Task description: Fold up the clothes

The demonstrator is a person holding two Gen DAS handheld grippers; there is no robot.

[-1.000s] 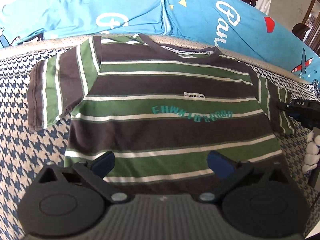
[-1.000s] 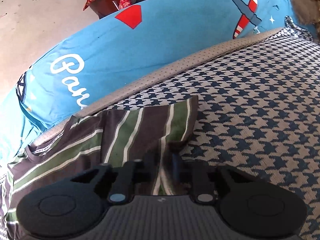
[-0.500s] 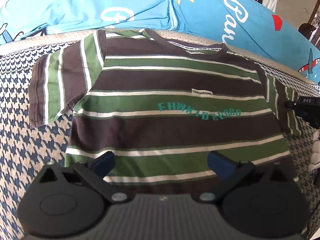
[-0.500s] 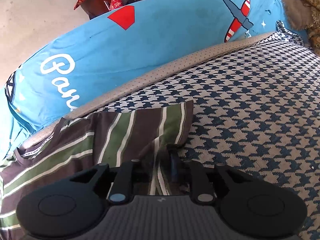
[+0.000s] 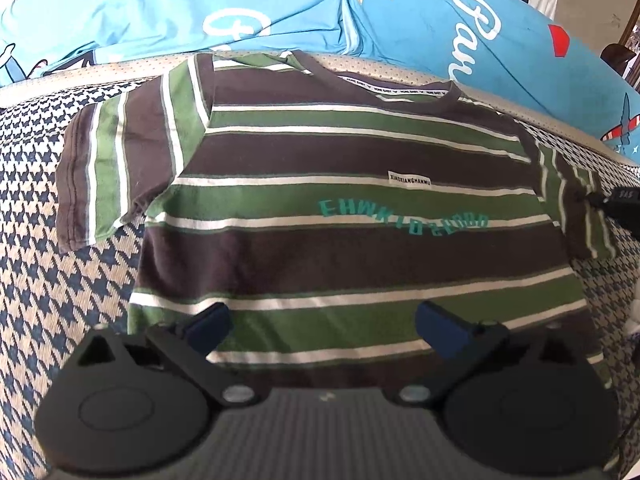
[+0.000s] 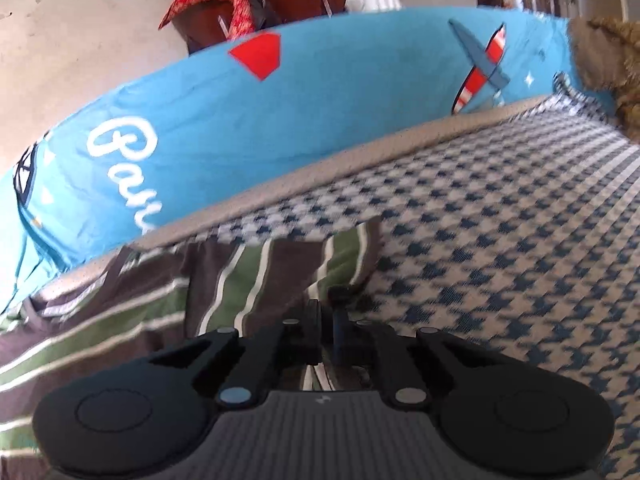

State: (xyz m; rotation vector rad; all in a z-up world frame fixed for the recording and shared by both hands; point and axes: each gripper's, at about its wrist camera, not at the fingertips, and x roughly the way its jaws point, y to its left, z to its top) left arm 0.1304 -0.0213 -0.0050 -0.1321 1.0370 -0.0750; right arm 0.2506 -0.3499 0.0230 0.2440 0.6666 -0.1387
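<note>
Two grippers: right gripper [image 6: 326, 320] clamped on sleeve hem at three o'clock of brown-and-green striped cotton T-shirt [image 5: 340, 216], flat on houndstooth cover [image 5: 52, 292]; left gripper [image 5: 324, 324] apart over bottom hem. Lift sleeve low, carry toward nine o'clock.

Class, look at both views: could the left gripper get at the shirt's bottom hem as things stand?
Probably yes. The left gripper hovers open over the striped shirt, right above its bottom hem, with nothing lying between them.
</note>
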